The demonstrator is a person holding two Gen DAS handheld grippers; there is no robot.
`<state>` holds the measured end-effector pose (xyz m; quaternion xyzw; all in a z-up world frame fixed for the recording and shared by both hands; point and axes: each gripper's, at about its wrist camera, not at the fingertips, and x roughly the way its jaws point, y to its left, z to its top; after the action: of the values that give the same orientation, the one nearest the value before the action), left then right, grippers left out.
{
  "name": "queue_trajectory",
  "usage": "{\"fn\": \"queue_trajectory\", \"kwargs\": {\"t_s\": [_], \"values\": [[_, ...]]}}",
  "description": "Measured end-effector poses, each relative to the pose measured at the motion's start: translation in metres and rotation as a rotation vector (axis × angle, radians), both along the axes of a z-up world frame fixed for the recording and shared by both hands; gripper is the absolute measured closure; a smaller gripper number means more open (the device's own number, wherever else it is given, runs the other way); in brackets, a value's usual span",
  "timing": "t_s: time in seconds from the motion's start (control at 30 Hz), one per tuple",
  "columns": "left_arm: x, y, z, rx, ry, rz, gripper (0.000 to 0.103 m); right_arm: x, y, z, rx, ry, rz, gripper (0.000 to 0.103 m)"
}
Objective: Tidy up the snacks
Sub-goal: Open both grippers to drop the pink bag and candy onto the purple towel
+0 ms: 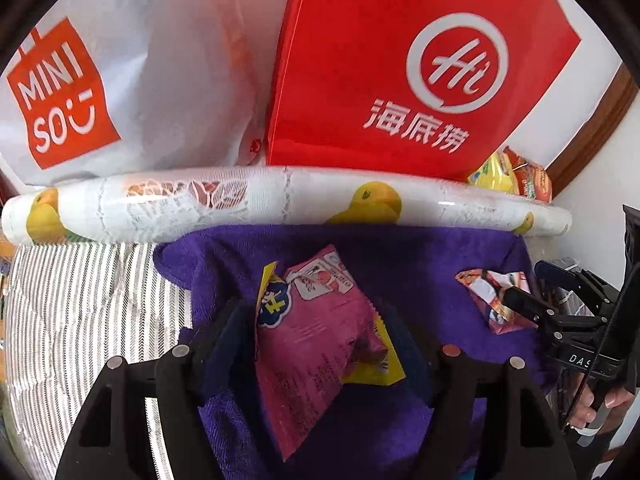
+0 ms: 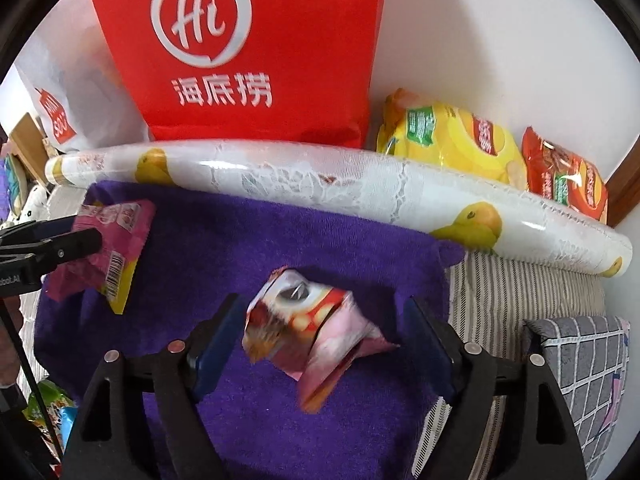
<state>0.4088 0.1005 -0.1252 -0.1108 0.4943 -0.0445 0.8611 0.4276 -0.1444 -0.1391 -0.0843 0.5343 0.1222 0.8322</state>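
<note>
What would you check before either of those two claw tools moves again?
1. Pink snack packet sits between the left gripper jaws: ok.
2. Left jaws closed on it: not ok, open.
3. Crumpled pink-and-red snack packet sits between the right gripper jaws: ok.
4. Right jaws closed on it: not ok, open.
5. Purple towel lies flat under both packets: ok.
6. Red paper bag open on top: cannot tell.

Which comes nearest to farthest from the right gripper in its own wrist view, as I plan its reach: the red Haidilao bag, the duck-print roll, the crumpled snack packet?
1. Crumpled snack packet, between the right gripper's fingers.
2. Duck-print roll, across the towel's far edge.
3. Red Haidilao bag, standing behind the roll.
</note>
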Motion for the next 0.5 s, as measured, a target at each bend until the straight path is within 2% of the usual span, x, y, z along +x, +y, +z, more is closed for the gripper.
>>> {"fn": "queue_trajectory", "kwargs": {"t_s": [0.2,0.37,0.5], "values": [[-0.006,0.006,0.015,-0.014,-0.029,0.015,0.033,-0.01,-0.004,0.024,0.001,-0.092,-0.035,0.021],[-0.016,0.012,0.036,0.003,-0.086,0.042,0.033,-0.025,-0.01,0.045,0.005,-0.152,-0.081,0.021],[-0.026,0.013,0.055,0.019,-0.136,0.036,0.033,-0.046,-0.02,0.069,0.063,-0.177,-0.135,0.021]]}}
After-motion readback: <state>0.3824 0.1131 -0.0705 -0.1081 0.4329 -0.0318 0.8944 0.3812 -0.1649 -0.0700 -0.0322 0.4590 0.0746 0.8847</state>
